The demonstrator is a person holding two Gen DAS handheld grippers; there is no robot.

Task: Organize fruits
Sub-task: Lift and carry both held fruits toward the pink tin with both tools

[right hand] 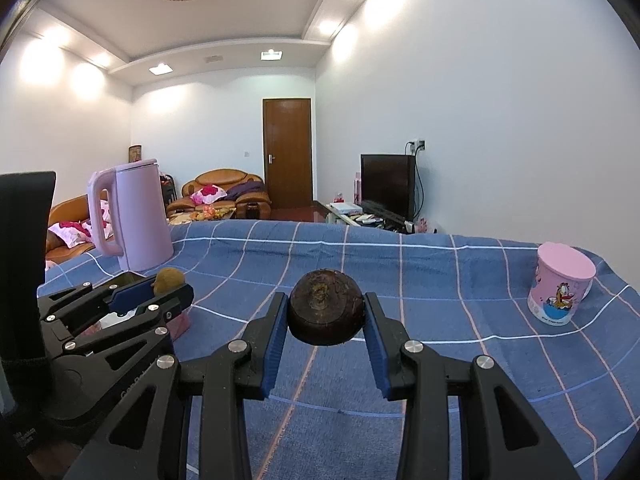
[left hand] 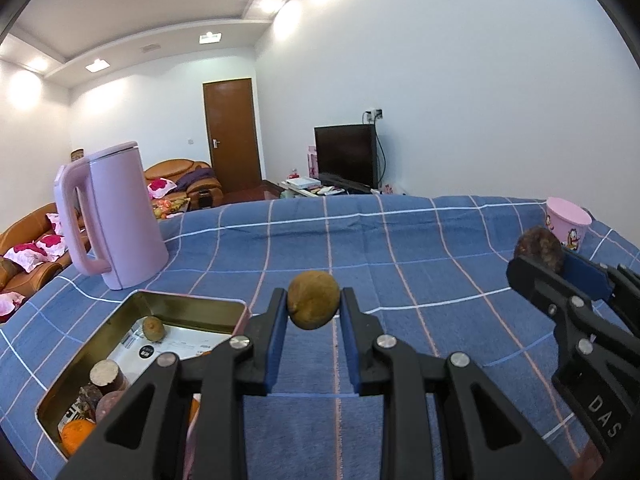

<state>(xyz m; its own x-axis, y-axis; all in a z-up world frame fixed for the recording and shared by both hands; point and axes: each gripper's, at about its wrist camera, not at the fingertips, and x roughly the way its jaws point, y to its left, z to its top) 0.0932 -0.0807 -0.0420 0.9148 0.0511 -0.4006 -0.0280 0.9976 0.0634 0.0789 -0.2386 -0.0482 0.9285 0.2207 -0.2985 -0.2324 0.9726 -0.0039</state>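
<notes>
The left gripper [left hand: 313, 306] holds a brown kiwi [left hand: 313, 300] between its jaws at frame centre, raised above the blue checked table [left hand: 400, 240]. The right gripper [right hand: 325, 312] likewise clamps a dark round fruit [right hand: 326, 306], level at centre.

Checked cloth [left hand: 400, 240] matt; tin [left hand: 192, 308] shiny metal; kettle [left hand: 120, 216] smooth plastic.

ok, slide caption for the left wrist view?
Left gripper holds a kiwi beside the tin on the blue cloth.

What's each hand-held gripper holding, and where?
Left hand-held gripper: small brown fruit, pinched at its sides. Right hand-held gripper: dark round fruit, likewise.
</notes>
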